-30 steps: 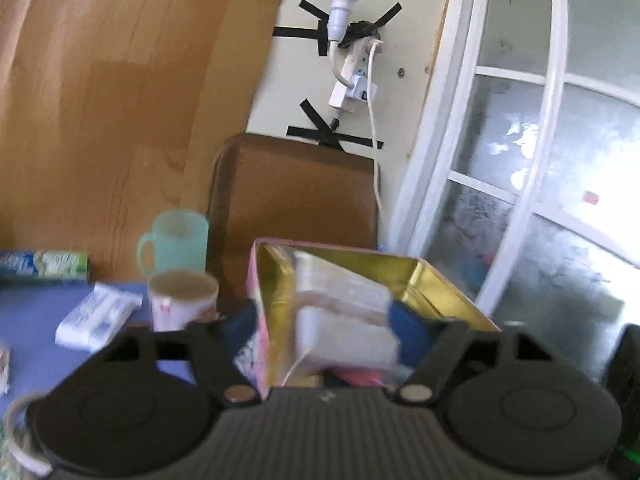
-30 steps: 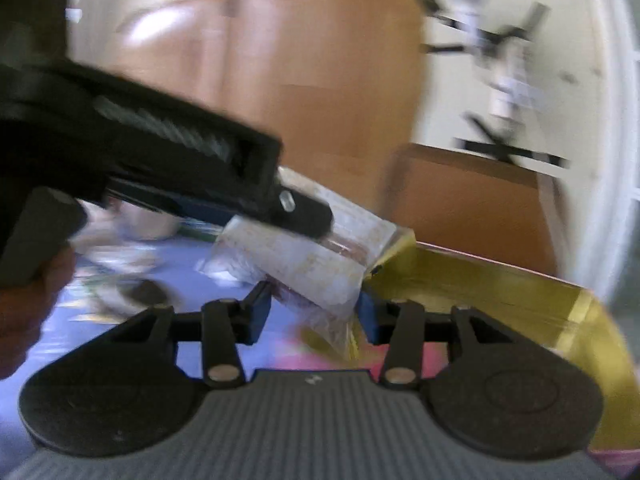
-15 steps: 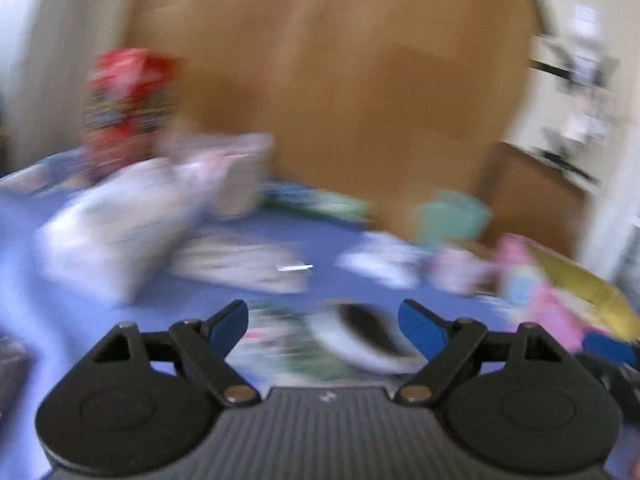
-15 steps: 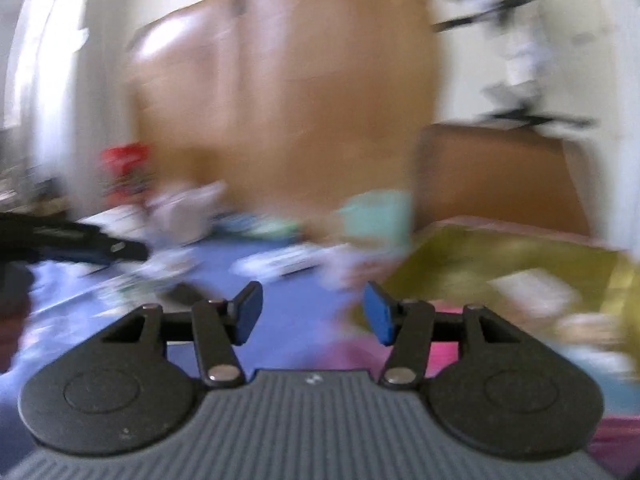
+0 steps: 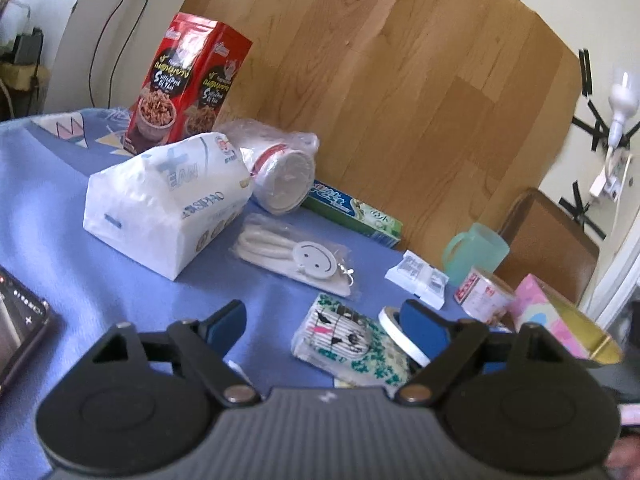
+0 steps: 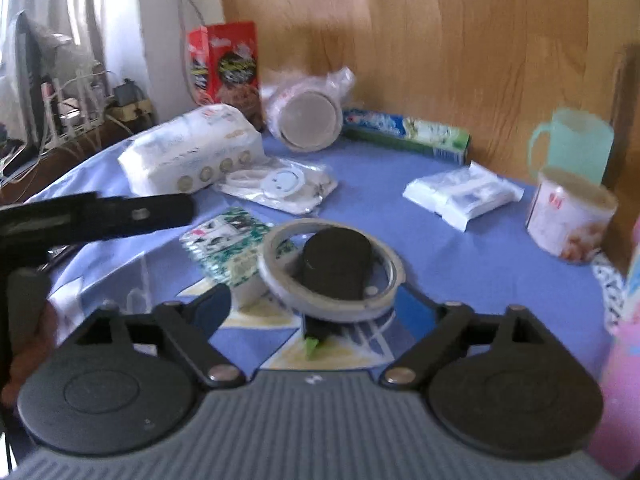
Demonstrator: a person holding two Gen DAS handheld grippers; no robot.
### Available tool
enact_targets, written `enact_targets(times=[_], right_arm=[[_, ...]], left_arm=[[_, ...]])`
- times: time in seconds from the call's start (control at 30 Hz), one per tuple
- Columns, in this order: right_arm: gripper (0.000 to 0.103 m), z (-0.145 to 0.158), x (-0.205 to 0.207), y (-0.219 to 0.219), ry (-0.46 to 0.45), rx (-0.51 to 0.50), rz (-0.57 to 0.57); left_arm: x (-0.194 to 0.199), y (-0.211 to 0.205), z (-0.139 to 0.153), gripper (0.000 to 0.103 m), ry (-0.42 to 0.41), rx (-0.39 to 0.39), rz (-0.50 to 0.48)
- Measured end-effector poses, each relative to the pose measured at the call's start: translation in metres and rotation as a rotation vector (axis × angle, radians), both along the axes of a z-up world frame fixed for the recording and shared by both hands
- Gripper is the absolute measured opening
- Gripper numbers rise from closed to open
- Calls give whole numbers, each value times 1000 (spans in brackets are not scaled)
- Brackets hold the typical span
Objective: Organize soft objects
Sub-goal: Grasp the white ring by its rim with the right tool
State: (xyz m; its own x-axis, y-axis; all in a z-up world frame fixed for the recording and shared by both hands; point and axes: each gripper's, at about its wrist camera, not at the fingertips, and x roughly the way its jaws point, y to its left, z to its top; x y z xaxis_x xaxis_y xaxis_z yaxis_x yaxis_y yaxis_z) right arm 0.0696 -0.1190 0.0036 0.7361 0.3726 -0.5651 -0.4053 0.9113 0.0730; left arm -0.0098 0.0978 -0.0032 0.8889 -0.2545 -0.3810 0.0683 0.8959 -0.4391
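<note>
Soft packs lie on the blue tablecloth (image 5: 60, 208). A big white tissue pack (image 5: 168, 204) sits far left; it also shows in the right wrist view (image 6: 188, 152). A green patterned tissue packet (image 5: 348, 340) lies just ahead of my open, empty left gripper (image 5: 324, 324); it also shows in the right wrist view (image 6: 228, 244). A small white packet (image 5: 420, 276) lies to the right, also seen in the right wrist view (image 6: 464, 192). The pink tin with gold inside (image 5: 560, 320) stands at the right edge. My right gripper (image 6: 312, 312) is open and empty above a tape ring (image 6: 332, 268).
A red snack box (image 5: 188, 80), wrapped cups (image 5: 280, 172), a bagged smiley item (image 5: 296, 256), a green toothpaste box (image 5: 352, 212), a mint mug (image 5: 476, 252), a small printed cup (image 5: 480, 292) and a phone (image 5: 16, 332). The left gripper's body (image 6: 96, 216) crosses the right view.
A second ago my left gripper held a clear packet over the gold tin. It has let go, and both grippers have swung left, away from the tin, over the table items.
</note>
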Motion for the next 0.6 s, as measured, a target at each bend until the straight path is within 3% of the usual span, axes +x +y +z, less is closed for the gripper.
enact_targets(times=[0.03, 0.23, 0.43, 0.47, 0.5, 0.6], right_arm=[[94, -3, 7, -2, 34, 22, -17], [84, 0, 5, -18, 30, 167, -47], [78, 9, -13, -25, -42, 155, -43], [40, 10, -18, -27, -50, 142, -47], [11, 9, -21, -27, -35, 127, -46], [14, 0, -46, -37, -11, 94, -51]], left_arm=[[0, 1, -1, 88, 0, -13, -2], [0, 3, -1, 89, -2, -34, -5], [0, 3, -2, 90, -4, -35, -13], [0, 2, -2, 90, -4, -35, -19], [0, 1, -1, 90, -5, -35, -30], [2, -2, -1, 90, 1, -39, -100]])
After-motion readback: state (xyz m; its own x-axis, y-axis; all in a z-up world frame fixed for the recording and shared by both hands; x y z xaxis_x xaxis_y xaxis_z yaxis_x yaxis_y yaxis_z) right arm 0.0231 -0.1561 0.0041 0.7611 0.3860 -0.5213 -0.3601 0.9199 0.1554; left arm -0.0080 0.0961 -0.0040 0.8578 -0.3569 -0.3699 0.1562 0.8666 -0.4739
